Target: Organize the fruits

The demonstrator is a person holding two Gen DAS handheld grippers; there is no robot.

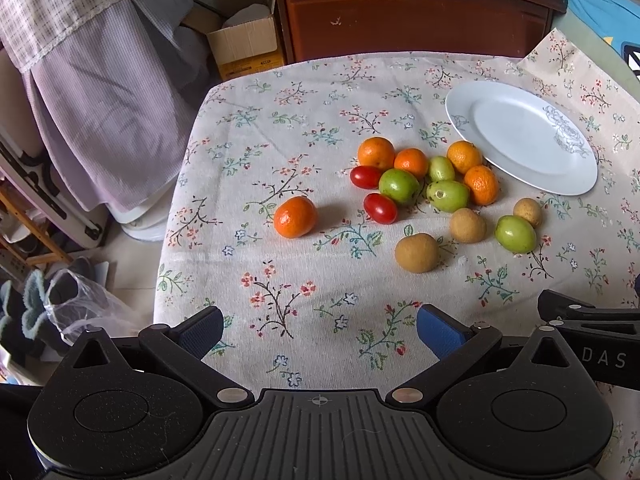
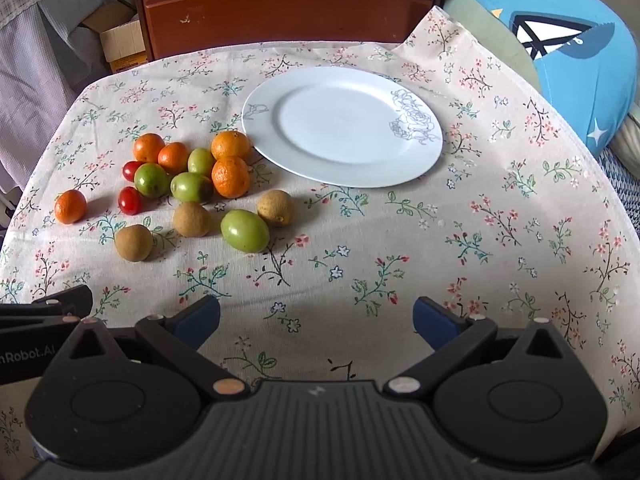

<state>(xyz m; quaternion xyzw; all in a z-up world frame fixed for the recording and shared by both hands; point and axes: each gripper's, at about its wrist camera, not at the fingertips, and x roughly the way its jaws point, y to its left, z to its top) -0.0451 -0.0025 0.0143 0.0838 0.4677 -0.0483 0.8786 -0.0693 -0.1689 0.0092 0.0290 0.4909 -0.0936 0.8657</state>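
A cluster of small fruits lies on the floral tablecloth: several oranges [image 1: 376, 153] [image 2: 230, 176], two red cherry tomatoes [image 1: 380, 208] [image 2: 129, 200], several green fruits [image 1: 515, 233] [image 2: 244, 230] and three brown ones [image 1: 417, 252] [image 2: 133, 242]. One orange [image 1: 295, 217] [image 2: 70, 206] sits apart to the left. An empty white plate [image 1: 500, 104] [image 2: 264, 128] lies beside the cluster. My left gripper [image 1: 320, 330] is open and empty, near the front of the table. My right gripper [image 2: 316, 320] is open and empty, in front of the plate.
A brown wooden cabinet [image 1: 408, 12] [image 2: 280, 8] stands behind the table. A cardboard box [image 1: 244, 48] and hanging cloth [image 1: 100, 92] are at the left. A blue cushion [image 2: 576, 48] lies at the right. The table's left edge [image 1: 176, 216] drops to a cluttered floor.
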